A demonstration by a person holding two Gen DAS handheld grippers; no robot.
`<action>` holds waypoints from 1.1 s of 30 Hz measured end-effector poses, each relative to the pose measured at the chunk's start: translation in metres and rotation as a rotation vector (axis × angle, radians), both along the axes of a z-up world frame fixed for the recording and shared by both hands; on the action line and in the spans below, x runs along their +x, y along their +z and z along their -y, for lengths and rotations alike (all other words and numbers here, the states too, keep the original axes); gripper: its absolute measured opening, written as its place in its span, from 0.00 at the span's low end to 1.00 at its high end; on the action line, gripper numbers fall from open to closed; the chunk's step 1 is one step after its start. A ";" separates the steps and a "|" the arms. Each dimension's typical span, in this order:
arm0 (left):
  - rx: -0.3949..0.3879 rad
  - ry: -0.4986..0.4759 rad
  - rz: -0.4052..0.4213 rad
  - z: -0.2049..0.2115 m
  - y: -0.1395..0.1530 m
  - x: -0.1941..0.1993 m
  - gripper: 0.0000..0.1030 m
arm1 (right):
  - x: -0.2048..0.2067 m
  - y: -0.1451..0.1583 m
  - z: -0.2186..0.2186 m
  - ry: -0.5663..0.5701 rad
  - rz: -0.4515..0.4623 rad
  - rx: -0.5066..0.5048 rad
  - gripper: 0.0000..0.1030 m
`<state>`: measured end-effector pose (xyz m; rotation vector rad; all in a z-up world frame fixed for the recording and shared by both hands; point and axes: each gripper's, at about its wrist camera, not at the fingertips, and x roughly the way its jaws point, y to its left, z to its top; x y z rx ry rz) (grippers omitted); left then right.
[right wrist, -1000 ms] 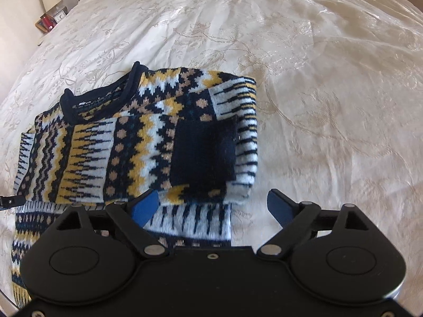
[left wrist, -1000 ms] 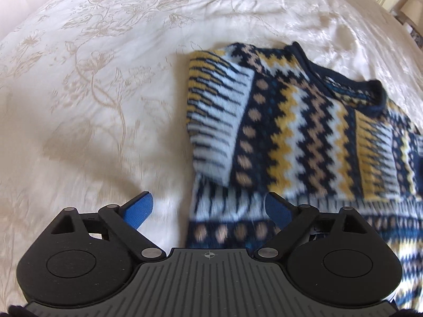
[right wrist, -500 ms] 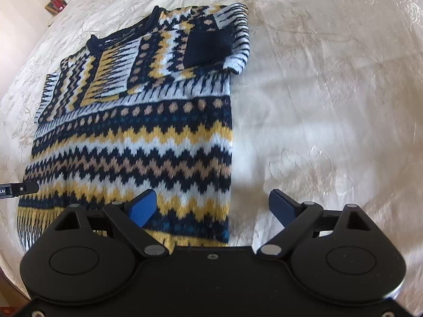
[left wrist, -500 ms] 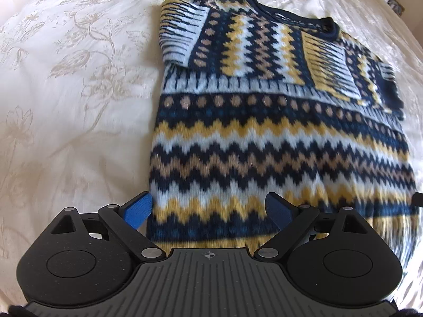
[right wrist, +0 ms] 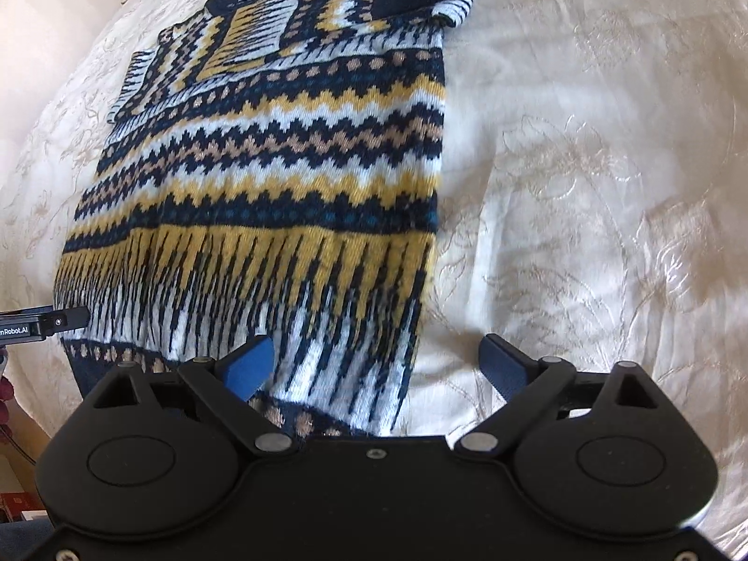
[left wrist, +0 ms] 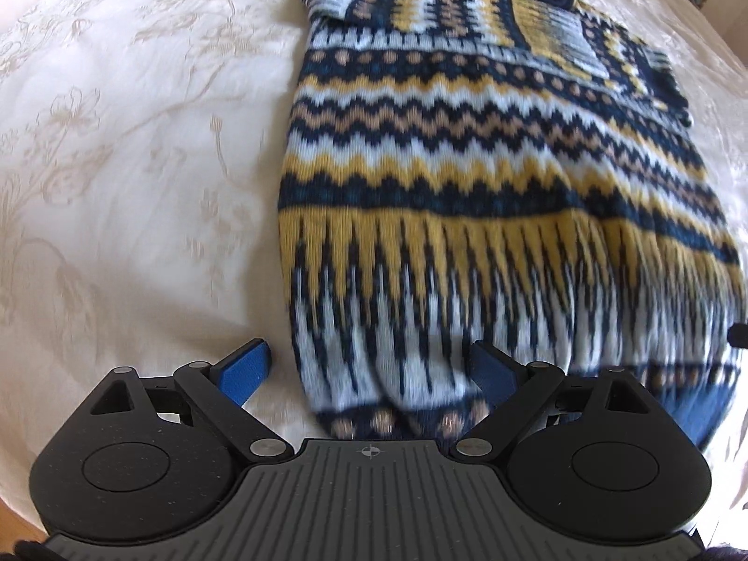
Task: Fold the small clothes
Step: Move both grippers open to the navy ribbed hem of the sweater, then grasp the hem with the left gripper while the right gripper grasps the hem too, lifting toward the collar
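Left wrist: left gripper (left wrist: 371, 367) spread wide over sweater (left wrist: 491, 177) hem corner, nothing clamped | right gripper (right wrist: 378, 360) opening, hem corner between blue pads, unpressed

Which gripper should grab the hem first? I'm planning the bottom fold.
Neither clearly: the left gripper straddles the sweater's left hem corner, the right gripper, jaws opening, its right corner. Both are unclamped, so probably both together.

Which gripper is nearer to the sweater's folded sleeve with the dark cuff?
Right. The right gripper is over that side's hem corner of the sweater; left gripper over the opposite corner.
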<state>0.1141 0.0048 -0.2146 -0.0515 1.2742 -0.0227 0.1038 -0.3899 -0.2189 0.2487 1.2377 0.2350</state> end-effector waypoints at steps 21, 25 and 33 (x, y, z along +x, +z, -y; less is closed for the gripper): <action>0.062 0.072 0.055 0.015 -0.025 -0.002 1.00 | -0.013 -0.027 -0.009 0.103 0.088 -0.033 1.00; 0.071 0.077 0.077 0.020 -0.026 -0.007 1.00 | -0.019 -0.029 -0.014 0.128 0.140 -0.072 1.00; 0.027 0.024 0.082 0.009 -0.021 -0.014 1.00 | -0.027 -0.026 -0.012 0.079 0.173 -0.054 1.00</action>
